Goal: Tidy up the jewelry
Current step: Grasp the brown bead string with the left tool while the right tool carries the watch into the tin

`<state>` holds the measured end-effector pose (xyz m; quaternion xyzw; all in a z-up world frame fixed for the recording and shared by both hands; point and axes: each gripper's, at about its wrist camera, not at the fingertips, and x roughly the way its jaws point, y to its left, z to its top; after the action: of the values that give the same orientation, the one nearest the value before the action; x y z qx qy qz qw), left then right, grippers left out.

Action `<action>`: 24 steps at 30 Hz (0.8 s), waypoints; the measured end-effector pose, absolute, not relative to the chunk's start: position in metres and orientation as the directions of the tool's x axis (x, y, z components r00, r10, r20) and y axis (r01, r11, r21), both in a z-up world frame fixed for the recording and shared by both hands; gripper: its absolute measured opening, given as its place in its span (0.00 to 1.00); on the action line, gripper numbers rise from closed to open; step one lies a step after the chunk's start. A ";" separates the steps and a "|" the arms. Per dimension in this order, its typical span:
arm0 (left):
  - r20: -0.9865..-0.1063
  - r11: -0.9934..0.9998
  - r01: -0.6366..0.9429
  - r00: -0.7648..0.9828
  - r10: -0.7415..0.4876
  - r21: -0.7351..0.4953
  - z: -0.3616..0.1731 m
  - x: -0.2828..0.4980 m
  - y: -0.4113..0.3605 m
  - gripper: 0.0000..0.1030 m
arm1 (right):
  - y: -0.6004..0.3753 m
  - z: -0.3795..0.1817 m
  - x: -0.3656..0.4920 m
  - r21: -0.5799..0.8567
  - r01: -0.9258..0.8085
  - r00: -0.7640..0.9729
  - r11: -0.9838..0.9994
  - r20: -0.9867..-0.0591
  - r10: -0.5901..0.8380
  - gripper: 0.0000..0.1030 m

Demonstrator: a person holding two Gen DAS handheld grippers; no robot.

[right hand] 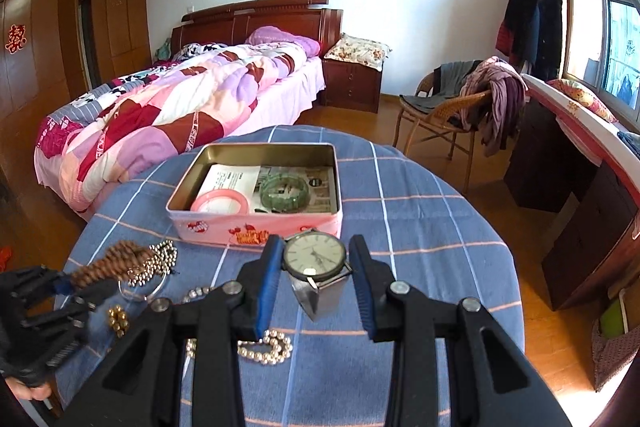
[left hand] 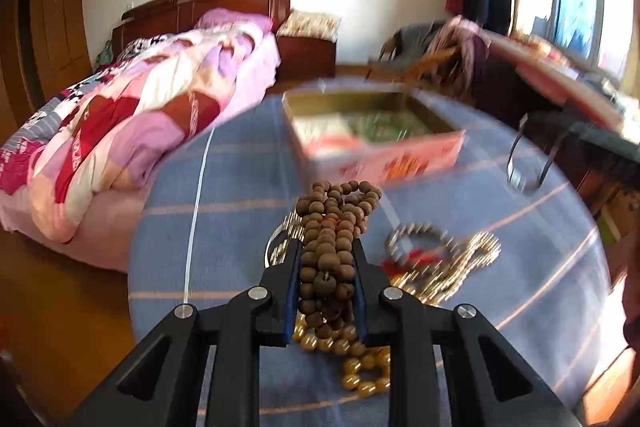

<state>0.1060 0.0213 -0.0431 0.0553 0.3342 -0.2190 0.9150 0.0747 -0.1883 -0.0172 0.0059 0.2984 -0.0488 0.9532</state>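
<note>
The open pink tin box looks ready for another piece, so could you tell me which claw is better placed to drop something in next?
Left, probably. The left claw is shut on the brown wooden bead strand, the pink tin box just ahead. The right claw is open around the silver wristwatch.

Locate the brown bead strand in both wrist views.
Left wrist: brown bead strand at centre, bunched between the left gripper fingers.
Right wrist: brown bead strand at far left, clamped in the left gripper.
Shared landmark: pink tin on the blue checked cloth.
</note>
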 end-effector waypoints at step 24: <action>-0.648 0.912 0.411 0.693 -0.316 -0.005 -0.046 0.258 -0.063 0.22 | -0.210 -0.044 0.233 0.139 0.013 0.814 0.990 -0.577 0.070 0.36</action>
<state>0.2578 -0.0629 -0.0459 0.0703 0.3380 -0.1980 0.9174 0.2329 -0.2100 -0.0445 0.0685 0.3050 0.0149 0.9498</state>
